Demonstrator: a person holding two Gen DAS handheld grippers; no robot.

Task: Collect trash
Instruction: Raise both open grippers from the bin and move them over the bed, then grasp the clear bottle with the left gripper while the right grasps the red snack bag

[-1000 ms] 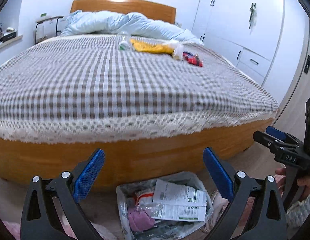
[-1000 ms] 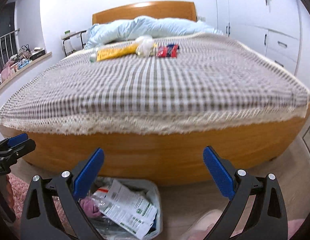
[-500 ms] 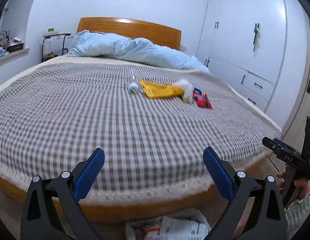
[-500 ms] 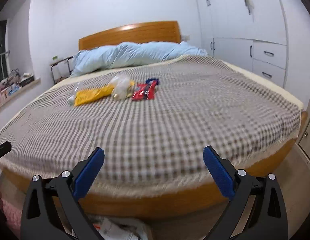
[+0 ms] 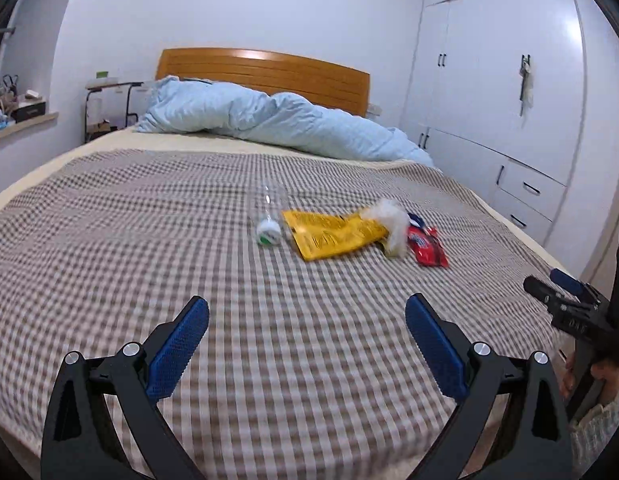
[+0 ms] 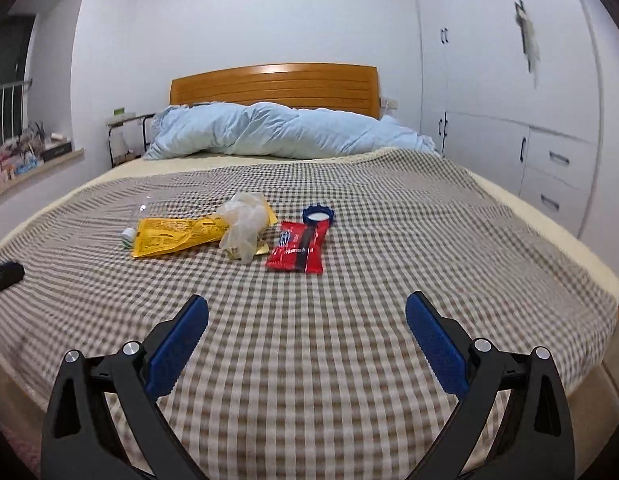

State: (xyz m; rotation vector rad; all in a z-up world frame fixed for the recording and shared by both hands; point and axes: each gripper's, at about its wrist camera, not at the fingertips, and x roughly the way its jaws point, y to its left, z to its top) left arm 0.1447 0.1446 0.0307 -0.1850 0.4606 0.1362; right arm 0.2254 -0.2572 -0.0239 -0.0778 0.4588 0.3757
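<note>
- The left claw (image 5: 307, 344), black with two blue ribbed pads, was spread wide and gripped nothing, hovering over the near part of the bed.
- The right claw (image 6: 307, 344), of the same build, was likewise spread and empty above the brown-and-white checked bedspread (image 6: 349, 320).
- At the right edge of the left wrist view the right claw showed from the side, with white characters on its black body too small to read, a hand (image 5: 601, 376) gripping its handle.
- Five pieces of trash lay in a row across the middle of the bed, well beyond both claws.
- One clear plastic bottle with a white cap (image 5: 268, 220) lay on its side at the left end.
- One flat yellow printed pouch (image 6: 177, 236) lay just beside the bottle; its print was not legible.
- One crumpled translucent plastic glove or bag (image 6: 243, 222) rested on the pouch's right end.
- One red snack wrapper with a dark stripe (image 6: 297, 247) lay to the right; its logo was unreadable.
- One blue ridged round lid (image 6: 318, 214) touched the wrapper's far edge.
- One pale blue duvet (image 6: 285, 130) was bunched against one wooden headboard (image 6: 273, 82).
</note>
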